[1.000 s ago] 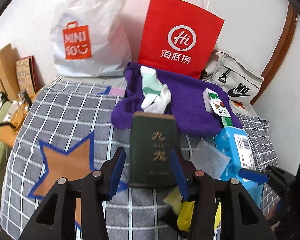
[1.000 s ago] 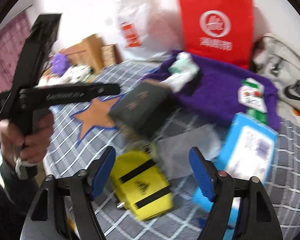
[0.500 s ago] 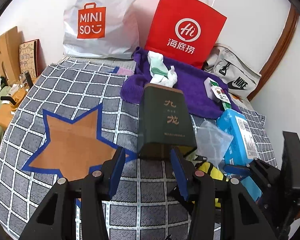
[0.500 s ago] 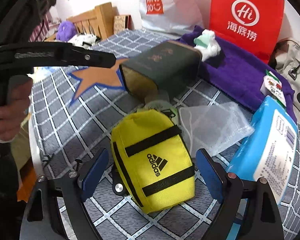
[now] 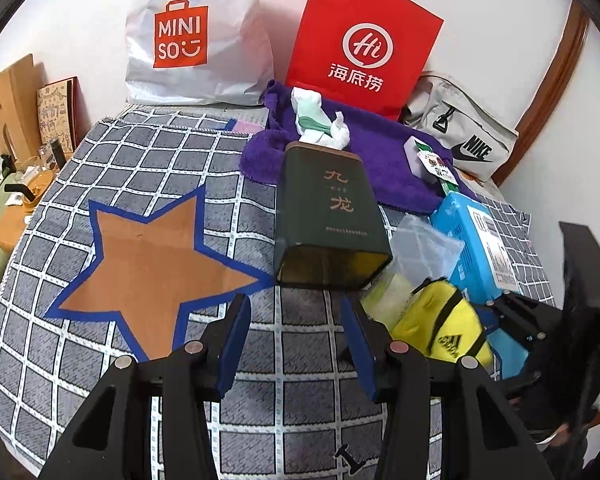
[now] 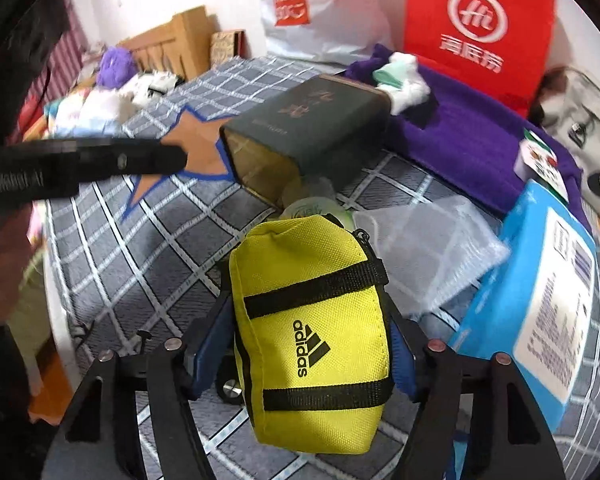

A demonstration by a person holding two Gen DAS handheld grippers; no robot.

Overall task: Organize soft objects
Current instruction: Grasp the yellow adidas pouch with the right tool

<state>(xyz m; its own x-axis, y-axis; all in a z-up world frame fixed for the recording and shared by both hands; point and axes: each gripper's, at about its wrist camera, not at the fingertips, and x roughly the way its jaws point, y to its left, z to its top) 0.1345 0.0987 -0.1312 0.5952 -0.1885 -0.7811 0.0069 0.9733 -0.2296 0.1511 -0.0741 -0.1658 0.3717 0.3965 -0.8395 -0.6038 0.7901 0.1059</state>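
Note:
A yellow pouch [image 6: 312,320] with black straps lies on the checked cloth, between the fingers of my right gripper [image 6: 308,316]. Its jaws are closing and the blue pads meet the pouch's two sides. The left wrist view shows the same pouch [image 5: 440,320] low on the right. My left gripper [image 5: 294,308] stands open with nothing between its fingers, just short of a dark green tin [image 5: 332,208] lying on its side. Behind the tin, a purple towel [image 5: 380,148] carries rolled white and green socks [image 5: 316,116].
A clear mesh bag [image 6: 428,248] and a blue tissue pack [image 6: 540,300] lie right of the pouch. A white shopping bag [image 5: 196,32], a red paper bag [image 5: 360,44] and a grey bag [image 5: 468,136] line the wall. An orange star [image 5: 148,264] marks the cloth.
My left gripper has drawn back from the green tin, which now lies ahead of its tips. My right gripper has sunk over the yellow pouch and its jaws have narrowed onto it.

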